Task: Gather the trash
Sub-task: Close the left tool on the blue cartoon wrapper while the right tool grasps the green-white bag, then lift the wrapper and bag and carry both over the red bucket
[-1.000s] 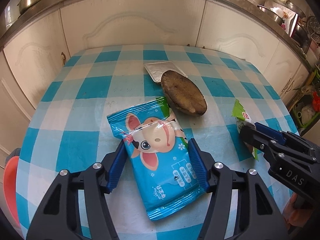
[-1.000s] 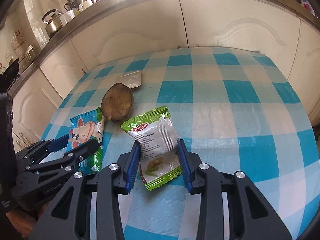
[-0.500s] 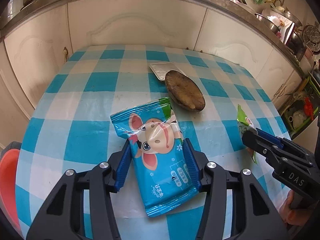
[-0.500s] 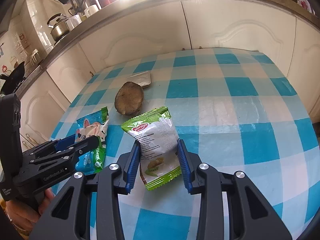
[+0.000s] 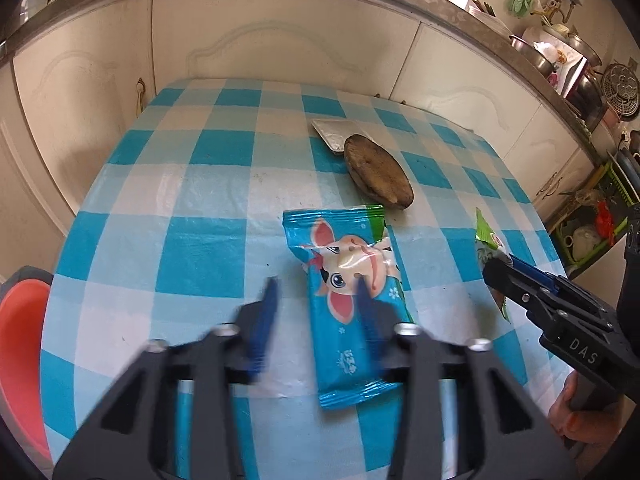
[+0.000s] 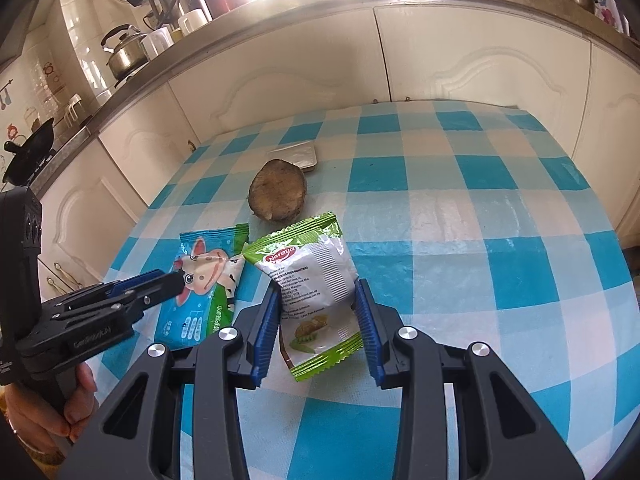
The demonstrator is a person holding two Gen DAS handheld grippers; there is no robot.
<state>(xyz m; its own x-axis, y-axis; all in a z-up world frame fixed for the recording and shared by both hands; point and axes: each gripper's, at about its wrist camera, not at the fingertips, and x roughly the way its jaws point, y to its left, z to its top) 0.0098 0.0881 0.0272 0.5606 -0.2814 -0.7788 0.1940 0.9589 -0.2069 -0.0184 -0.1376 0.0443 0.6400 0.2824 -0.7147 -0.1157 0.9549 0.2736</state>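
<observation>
Two snack packets on the checked surface, one gripper at each.

My left gripper (image 5: 316,304) stands wide, blurred in its own view; its right finger lies over the blue cow packet (image 5: 352,304), the left finger over bare cloth, so I cannot tell if it touches the packet. My right gripper (image 6: 318,320) is narrower, its blue pads (image 6: 267,332) flanking the green and white packet (image 6: 312,280) at the near end; they look just beside its edges, perhaps touching. The two packets lie side by side near me on the surface (image 6: 460,216), blue on the left. Farther off sits a brown lump (image 6: 278,196), touching a small silver tray (image 6: 299,154) behind it.
</observation>
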